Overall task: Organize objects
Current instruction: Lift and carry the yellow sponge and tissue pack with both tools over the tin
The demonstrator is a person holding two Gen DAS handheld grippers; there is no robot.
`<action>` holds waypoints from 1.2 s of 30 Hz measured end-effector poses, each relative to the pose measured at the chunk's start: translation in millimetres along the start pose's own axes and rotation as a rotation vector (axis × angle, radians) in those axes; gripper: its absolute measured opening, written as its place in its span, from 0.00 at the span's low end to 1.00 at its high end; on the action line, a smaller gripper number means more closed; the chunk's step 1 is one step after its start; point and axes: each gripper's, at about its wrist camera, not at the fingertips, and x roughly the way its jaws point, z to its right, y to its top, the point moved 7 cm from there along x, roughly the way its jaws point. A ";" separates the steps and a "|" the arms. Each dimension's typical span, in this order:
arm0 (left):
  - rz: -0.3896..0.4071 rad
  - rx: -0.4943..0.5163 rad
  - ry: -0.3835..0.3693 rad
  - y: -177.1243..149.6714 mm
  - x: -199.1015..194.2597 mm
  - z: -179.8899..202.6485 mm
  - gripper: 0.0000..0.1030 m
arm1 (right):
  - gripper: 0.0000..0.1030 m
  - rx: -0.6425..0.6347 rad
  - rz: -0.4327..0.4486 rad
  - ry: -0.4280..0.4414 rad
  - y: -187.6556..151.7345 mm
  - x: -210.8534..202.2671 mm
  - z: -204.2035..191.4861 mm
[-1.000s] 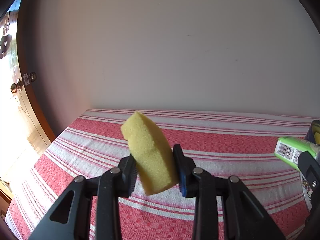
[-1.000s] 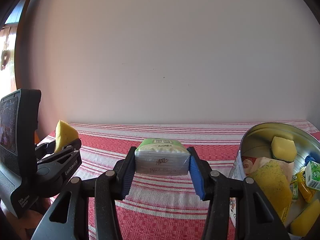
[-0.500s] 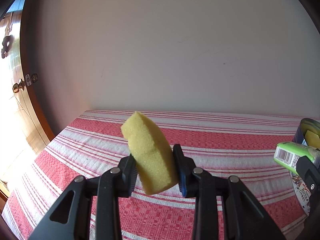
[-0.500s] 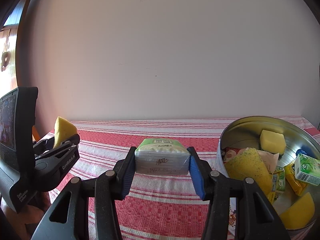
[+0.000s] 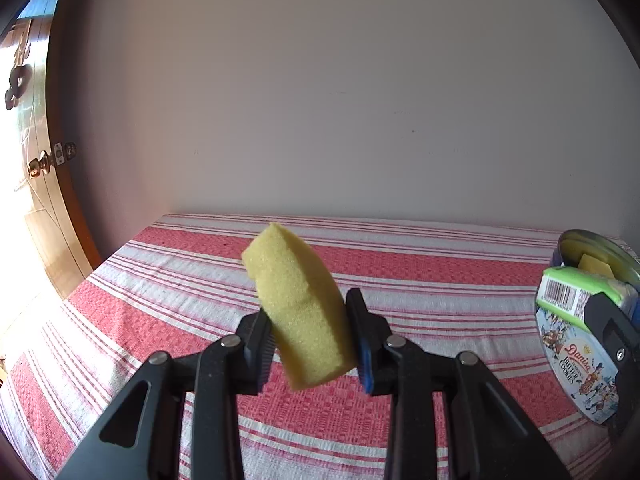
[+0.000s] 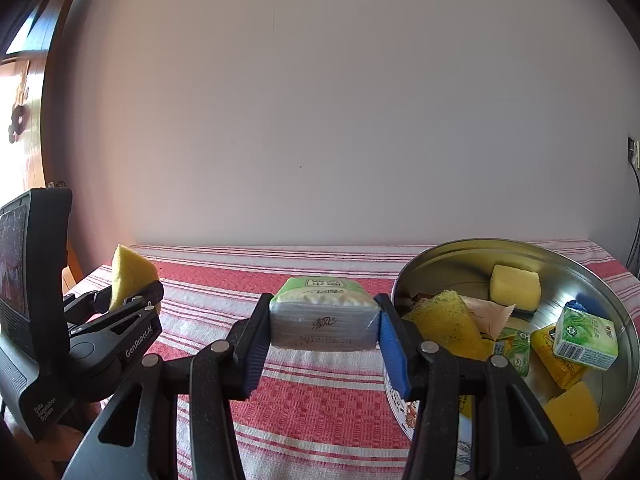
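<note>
Striped cloth [image 6: 320, 400] partly hidden: left fingers [image 5: 276, 344] grip sponge [image 5: 298, 312], right fingers [image 6: 390, 344] grip tissue pack [image 6: 324, 324].

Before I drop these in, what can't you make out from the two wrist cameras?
- Round metal cookie tin: near side hidden by right gripper, right wrist view; cut by frame edge, left wrist view.
- Green-topped tissue pack: underside unseen.
- Yellow foam sponge in left gripper: far face hidden.

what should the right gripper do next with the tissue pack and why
Probably carry the tissue pack a little further right, over the open tin, before letting go. The right gripper is clamped on the pack, which hangs above the striped cloth just left of the tin's rim. Sponges and small packs already lie inside, so that looks like where it belongs.
</note>
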 end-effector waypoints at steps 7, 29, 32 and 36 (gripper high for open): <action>0.004 -0.005 -0.039 -6.1 -15.7 19.6 0.31 | 0.51 -0.033 0.051 -0.016 -5.6 -18.5 4.2; 0.057 0.051 -0.155 0.9 -63.4 105.0 0.31 | 0.51 0.003 0.109 -0.106 -2.2 -52.1 88.8; 0.055 0.058 -0.160 0.8 -62.8 109.0 0.31 | 0.51 0.011 0.116 -0.112 -2.3 -54.8 93.3; 0.060 0.063 -0.169 2.2 -64.0 115.0 0.31 | 0.51 0.015 0.126 -0.117 1.1 -62.2 91.5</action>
